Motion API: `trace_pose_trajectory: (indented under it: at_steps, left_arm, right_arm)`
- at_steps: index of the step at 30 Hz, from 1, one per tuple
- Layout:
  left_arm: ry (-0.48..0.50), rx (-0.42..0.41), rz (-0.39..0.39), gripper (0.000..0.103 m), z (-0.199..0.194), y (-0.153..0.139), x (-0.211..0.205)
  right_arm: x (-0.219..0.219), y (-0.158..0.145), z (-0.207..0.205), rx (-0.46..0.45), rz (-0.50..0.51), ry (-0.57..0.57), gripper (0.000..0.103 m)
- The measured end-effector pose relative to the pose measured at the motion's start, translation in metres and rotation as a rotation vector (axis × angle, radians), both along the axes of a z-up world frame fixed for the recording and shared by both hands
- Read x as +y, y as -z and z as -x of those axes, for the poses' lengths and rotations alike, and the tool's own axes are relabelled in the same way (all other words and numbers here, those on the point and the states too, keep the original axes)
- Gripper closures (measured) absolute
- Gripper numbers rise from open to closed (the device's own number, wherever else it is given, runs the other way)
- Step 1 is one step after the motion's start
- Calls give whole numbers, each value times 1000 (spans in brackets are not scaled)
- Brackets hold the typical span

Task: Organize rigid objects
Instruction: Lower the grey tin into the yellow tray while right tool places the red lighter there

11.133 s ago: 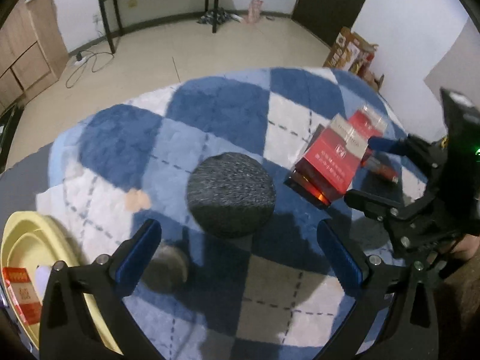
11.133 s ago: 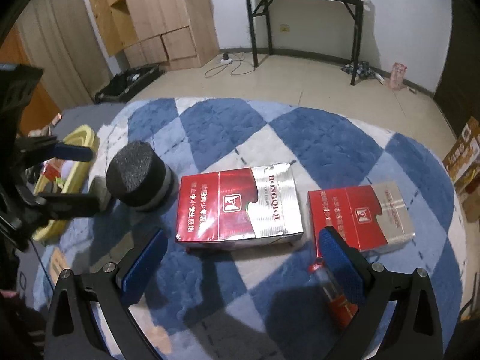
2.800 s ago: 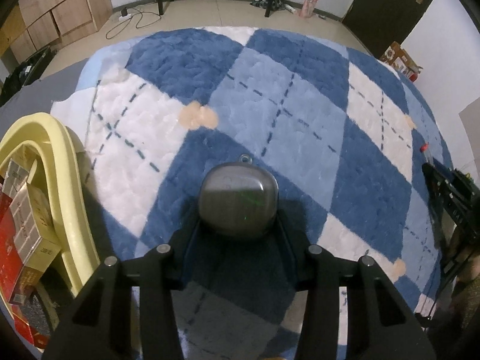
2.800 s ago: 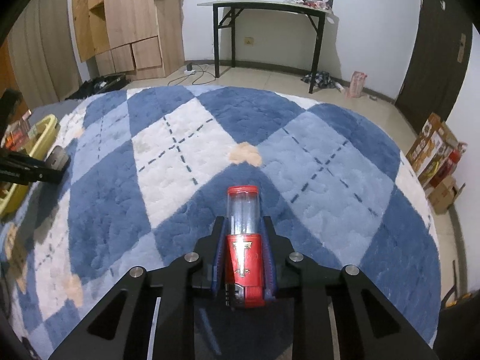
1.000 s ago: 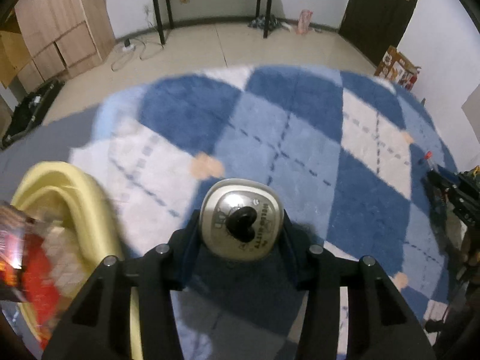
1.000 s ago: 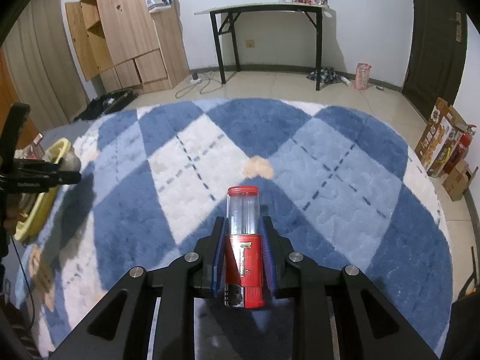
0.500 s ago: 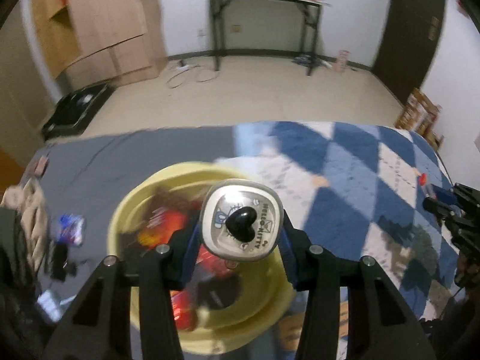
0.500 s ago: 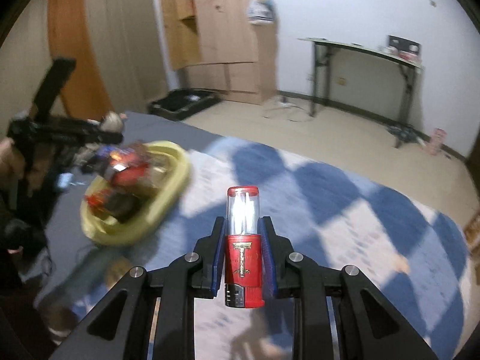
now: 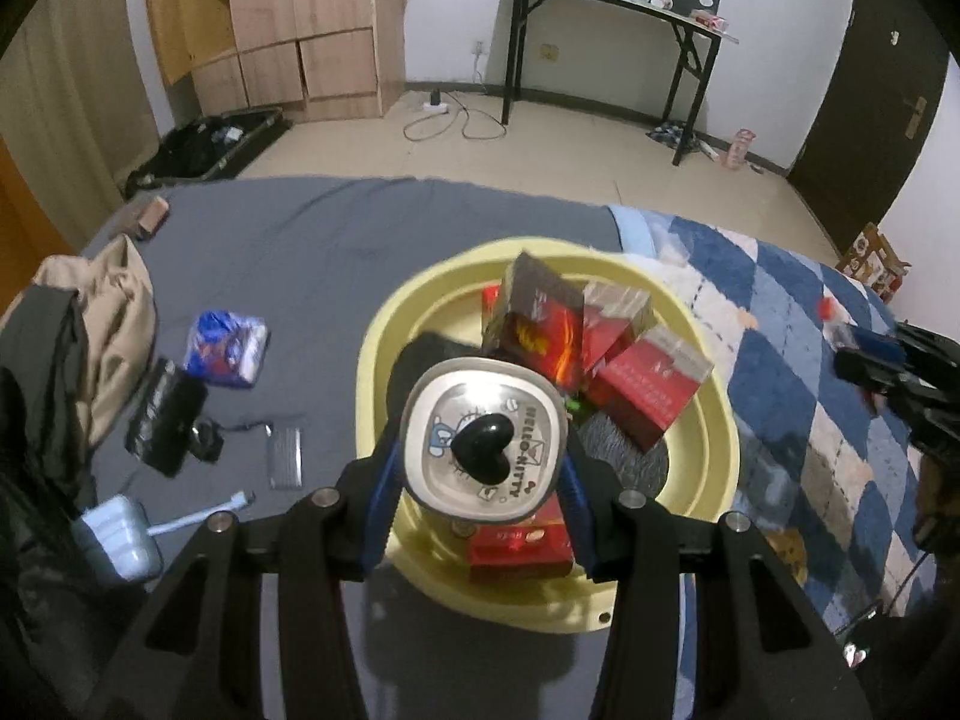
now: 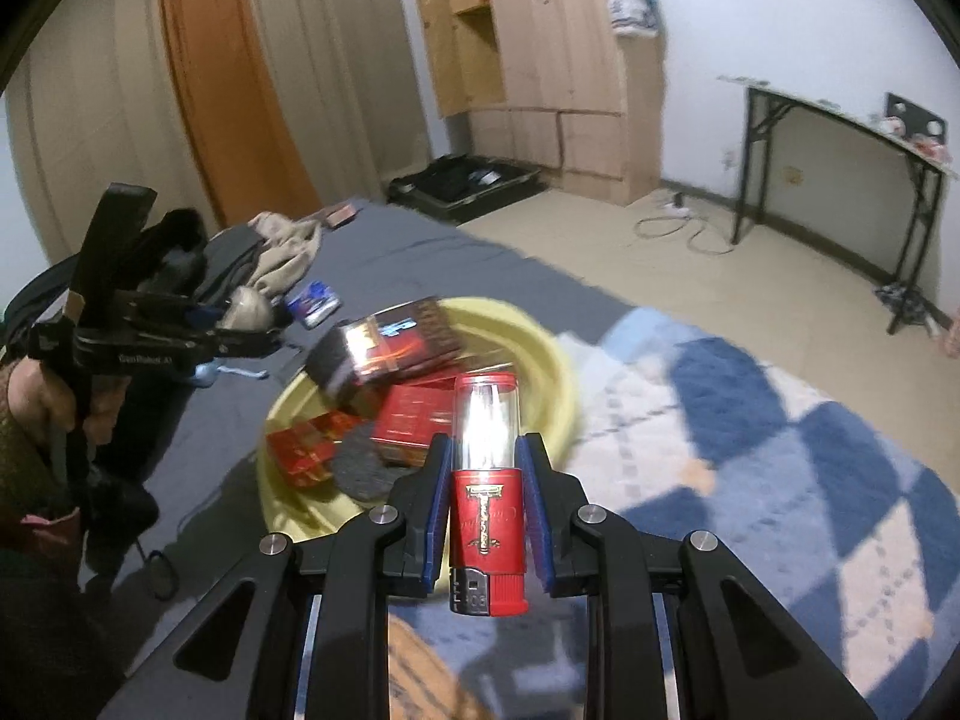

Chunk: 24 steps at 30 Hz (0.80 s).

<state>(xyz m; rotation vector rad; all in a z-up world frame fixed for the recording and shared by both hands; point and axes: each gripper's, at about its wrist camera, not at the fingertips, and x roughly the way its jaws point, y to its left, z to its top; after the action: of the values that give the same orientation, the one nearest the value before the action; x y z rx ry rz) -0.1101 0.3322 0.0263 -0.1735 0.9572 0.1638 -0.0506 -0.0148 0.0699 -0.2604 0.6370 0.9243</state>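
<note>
My left gripper is shut on a small metal tin with a black heart knob, held above the near side of the yellow basin. The basin holds several red cigarette boxes and a dark grey round sponge. My right gripper is shut on a red lighter with a clear top, held just short of the basin. The left gripper with the tin shows at the left of the right wrist view.
The basin sits where a grey sheet meets a blue and white checked rug. Clothes, a blue packet, a black pouch and small items lie on the sheet to the left.
Both grippers have swung from over the rug toward the yellow basin, each still holding its object. The tin now hangs over the basin and the lighter is near its rim.
</note>
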Motion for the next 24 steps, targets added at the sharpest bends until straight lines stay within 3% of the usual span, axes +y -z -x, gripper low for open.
trace_pose_trajectory:
  at_steps: [9,13,22,24]
  left_arm:
    - [57,88,59,54,-8,55,-6]
    - [55,99,81,54,-20,68,-2]
    - [36,93,117,53,-36,84,2]
    - [31,92,110,49,-37,88,0]
  right_arm:
    - [86,69,-7,113,93,-102,81]
    - [108,99,-17,130,140,-93,81]
    - [140,108,-41,122,112,-73,82]
    - [144,112,-44,112,120,-78,82]
